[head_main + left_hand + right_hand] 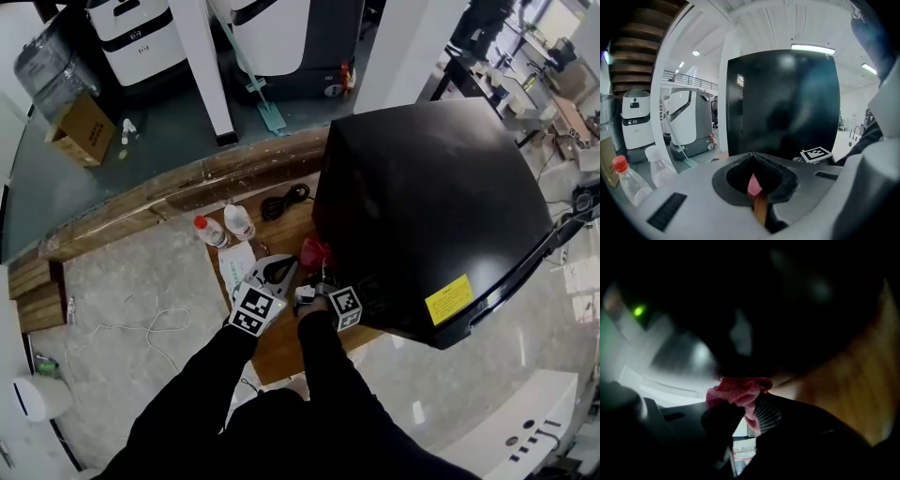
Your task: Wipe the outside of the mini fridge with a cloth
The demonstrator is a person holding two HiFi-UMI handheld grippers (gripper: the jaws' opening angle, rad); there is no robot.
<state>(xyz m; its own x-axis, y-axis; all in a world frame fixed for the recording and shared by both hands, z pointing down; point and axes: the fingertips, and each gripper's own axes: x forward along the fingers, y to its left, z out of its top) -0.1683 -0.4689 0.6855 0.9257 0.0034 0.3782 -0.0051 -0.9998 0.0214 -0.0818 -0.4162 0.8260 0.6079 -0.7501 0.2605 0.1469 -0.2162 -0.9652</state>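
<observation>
The black mini fridge [427, 206] was the biggest thing in the head view. It stood upright on a low wooden surface [286, 349], and its glossy top and one side were turned to the camera. A yellow label [449, 298] sat on its near lower side. Grey floor [112, 309] lay around the wooden surface.

The person's two arms in black sleeves [202, 394] reached forward from the bottom of the picture, and each hand held one gripper. Both grippers were close together, just before the left side of the fridge.

The left gripper [753, 173] pointed towards the fridge. Its grey tongs were brought together, with only a thin slit between them, and nothing was caught there. A little pink and brown was seen through the slit.

The right gripper [743, 404] was down at the foot of the fridge, above the wood. Its dark tongs were clamped on the pink cloth [738, 391], which was bunched up at their tips. The cloth was right by the dark wall of the fridge. I could not tell if it touched the wall.

Two small clear bottles stood side by side on the surface, left of the fridge and well apart from it, one with a red cap [210, 232] and one with a white cap [239, 222]. A coiled black cable [284, 200] lay between them and the fridge.
</observation>
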